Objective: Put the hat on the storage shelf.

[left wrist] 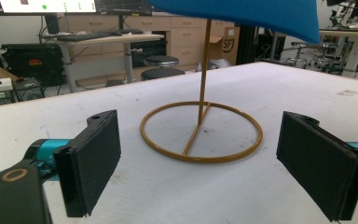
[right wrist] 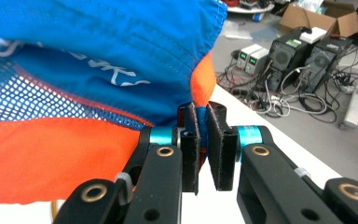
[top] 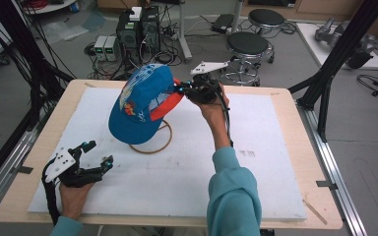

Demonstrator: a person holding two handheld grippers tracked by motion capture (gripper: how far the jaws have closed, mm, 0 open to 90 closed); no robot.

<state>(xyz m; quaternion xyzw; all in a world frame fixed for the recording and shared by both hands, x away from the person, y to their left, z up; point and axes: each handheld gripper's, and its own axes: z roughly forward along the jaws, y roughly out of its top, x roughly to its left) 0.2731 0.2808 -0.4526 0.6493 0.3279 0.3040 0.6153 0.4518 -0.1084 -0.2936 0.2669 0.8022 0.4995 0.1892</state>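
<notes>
Blue cap [top: 140,105] with orange lining and mesh panel, perched over a thin gold wire stand [top: 152,142], near the middle of the white foam board [top: 177,182] covering the wooden table [top: 320,206]. Held aloft at the far side by the right gripper [top: 183,89], jaws pinched nearly together on the cap's edge; in the right gripper view, the two black pads [right wrist: 221,144] squeezed close with a sliver of blue-and-orange cap [right wrist: 98,70] fabric clamped between them, right gripper [right wrist: 204,140] seen from behind its own jaws. Right forearm in a teal sleeve [top: 234,196] reaching up from the near edge.

Left gripper [top: 98,155] resting low on the board at the near left corner, well apart from the cap, jaws spread wide and holding nothing. In the left gripper view, left gripper [left wrist: 198,158] pads standing far apart with the stand's ring base [left wrist: 200,135] framed between them farther off, upright rod rising to the cap's blue brim [left wrist: 242,14] overhead.

Beyond the table: black round stools [top: 248,46], computer towers [top: 138,29] and tangled cables on the grey floor.
</notes>
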